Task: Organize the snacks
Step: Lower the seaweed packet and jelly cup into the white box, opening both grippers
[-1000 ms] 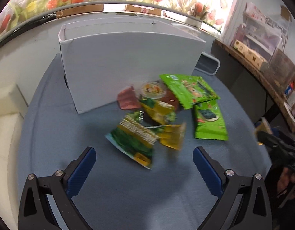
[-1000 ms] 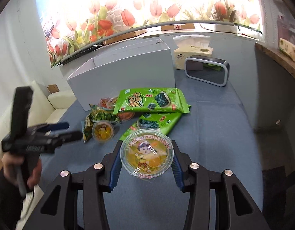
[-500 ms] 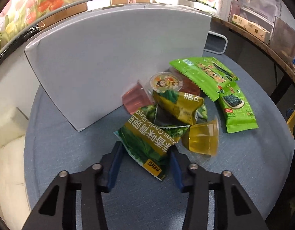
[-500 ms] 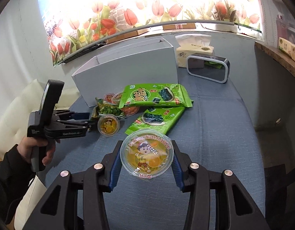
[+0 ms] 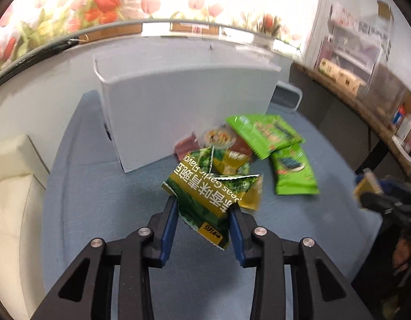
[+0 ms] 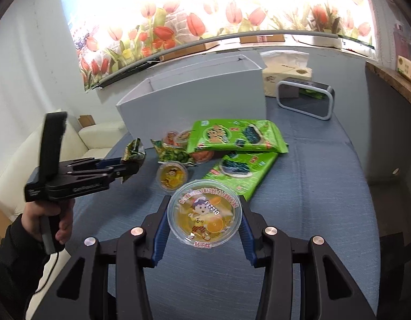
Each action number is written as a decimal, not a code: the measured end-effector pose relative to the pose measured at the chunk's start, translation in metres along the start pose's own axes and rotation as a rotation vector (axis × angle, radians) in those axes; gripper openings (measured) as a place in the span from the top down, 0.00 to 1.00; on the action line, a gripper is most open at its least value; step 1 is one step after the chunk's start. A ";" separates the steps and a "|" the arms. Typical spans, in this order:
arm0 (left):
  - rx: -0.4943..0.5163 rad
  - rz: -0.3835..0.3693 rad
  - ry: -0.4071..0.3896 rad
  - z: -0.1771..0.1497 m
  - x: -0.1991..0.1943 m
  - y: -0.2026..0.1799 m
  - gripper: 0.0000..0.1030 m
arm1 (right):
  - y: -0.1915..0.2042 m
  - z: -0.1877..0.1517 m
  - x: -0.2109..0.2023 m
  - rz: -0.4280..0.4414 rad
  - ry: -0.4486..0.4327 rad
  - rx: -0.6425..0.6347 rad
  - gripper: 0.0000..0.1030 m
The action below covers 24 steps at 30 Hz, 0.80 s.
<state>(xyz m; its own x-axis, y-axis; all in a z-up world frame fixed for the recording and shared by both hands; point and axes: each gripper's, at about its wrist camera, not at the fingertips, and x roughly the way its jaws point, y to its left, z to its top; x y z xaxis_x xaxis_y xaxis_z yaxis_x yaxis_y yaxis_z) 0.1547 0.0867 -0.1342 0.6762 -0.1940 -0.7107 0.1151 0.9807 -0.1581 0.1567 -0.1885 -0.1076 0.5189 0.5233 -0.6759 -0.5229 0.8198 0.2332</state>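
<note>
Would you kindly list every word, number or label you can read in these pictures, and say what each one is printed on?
"D12295": lid of the jelly cup in the right gripper.
"Peas Garlic Flavor", partly cut off: green pea packet in the left gripper; its Chinese characters and yellow logo are not clear to me.
Green seaweed packs: print too small.
Small jelly cup, tissue box: unreadable.
</note>
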 end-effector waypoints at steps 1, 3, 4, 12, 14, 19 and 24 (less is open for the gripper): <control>-0.016 -0.005 -0.015 0.002 -0.008 -0.002 0.61 | 0.003 0.003 0.001 0.003 -0.002 -0.007 0.51; -0.036 -0.020 -0.046 0.006 -0.023 -0.006 0.61 | 0.008 0.009 0.004 0.023 -0.007 -0.016 0.51; -0.040 -0.020 -0.056 0.007 -0.028 -0.007 0.61 | 0.010 0.012 0.005 0.028 -0.010 -0.020 0.51; -0.076 -0.015 -0.158 0.059 -0.064 -0.006 0.61 | 0.026 0.068 0.015 0.069 -0.065 -0.075 0.51; -0.090 -0.012 -0.180 0.081 -0.065 0.000 0.61 | 0.028 0.090 0.022 0.080 -0.083 -0.085 0.51; -0.111 -0.005 -0.186 0.134 -0.040 0.020 0.61 | 0.022 0.153 0.057 0.083 -0.080 -0.092 0.51; -0.128 0.036 -0.132 0.165 0.002 0.045 0.61 | 0.011 0.204 0.096 0.060 -0.037 -0.062 0.51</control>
<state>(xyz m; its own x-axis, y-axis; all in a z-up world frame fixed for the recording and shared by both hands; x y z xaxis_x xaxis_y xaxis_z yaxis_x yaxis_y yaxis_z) 0.2809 0.1346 -0.0298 0.7687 -0.1460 -0.6227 0.0015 0.9740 -0.2265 0.3388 -0.0819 -0.0275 0.5092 0.5803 -0.6356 -0.5945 0.7712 0.2279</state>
